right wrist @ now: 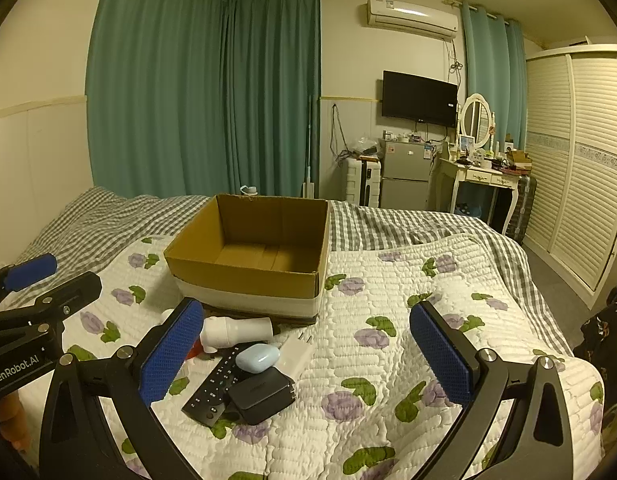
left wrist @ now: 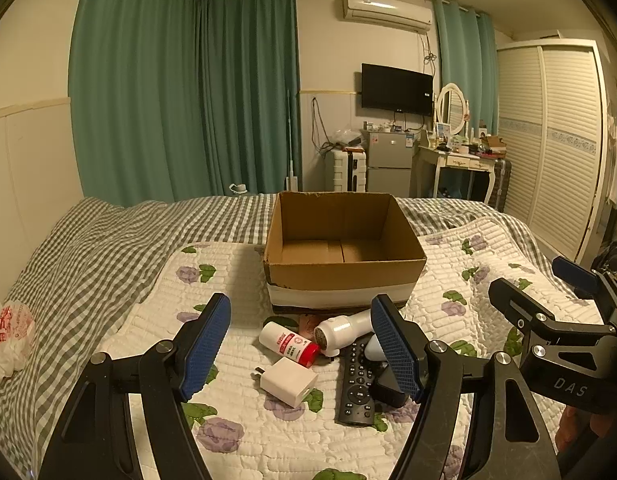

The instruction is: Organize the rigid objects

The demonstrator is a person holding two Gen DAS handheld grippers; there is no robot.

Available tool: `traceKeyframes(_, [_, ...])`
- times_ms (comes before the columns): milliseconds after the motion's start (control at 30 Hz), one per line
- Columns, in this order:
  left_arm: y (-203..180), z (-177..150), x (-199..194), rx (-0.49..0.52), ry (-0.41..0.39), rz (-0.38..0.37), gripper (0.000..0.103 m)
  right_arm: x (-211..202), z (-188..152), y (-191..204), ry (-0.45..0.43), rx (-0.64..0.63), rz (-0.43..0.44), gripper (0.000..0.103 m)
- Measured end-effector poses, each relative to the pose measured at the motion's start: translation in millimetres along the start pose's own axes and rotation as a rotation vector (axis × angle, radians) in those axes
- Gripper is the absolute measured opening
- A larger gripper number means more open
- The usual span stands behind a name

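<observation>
1. Box [left wrist: 344, 240] sits empty behind the clutter, ready to receive it.
2. Remote [left wrist: 356, 384], bottle [left wrist: 288, 344] and charger [left wrist: 288, 380] lie before it.
3. I hold left gripper [left wrist: 304, 344] and right gripper [right wrist: 308, 356] wide open, gripping nothing.

We see a brown cardboard box [left wrist: 344, 248] with a white band around its base, sitting on a white quilt [right wrist: 388, 360] patterned with purple flowers and green leaves. Under the quilt lies a grey-and-white checked sheet [left wrist: 108, 248]. Near the box we find a white bottle [left wrist: 288, 343] with a red cap and red label, a white charger [left wrist: 287, 381], a black remote [left wrist: 356, 384], a pale blue case [right wrist: 257, 357] and a black adapter [right wrist: 260, 396]. The curtains [left wrist: 180, 92] are teal. Both grippers are black with blue pads [right wrist: 442, 354].
</observation>
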State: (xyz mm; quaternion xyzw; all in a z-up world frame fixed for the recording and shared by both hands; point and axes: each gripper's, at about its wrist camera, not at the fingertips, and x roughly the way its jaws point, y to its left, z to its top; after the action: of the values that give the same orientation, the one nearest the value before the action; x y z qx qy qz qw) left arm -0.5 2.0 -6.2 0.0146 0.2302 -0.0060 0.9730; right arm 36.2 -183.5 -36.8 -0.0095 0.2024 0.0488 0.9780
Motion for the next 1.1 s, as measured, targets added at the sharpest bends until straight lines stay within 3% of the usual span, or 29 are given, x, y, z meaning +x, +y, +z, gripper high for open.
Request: traceKeyframes(1100, [2.9, -3.7, 6.1, 0.002, 0.014, 0.004, 0.075, -0.4, -4.6, 1.8, 0.012, -0.007, 0.006, 0.103])
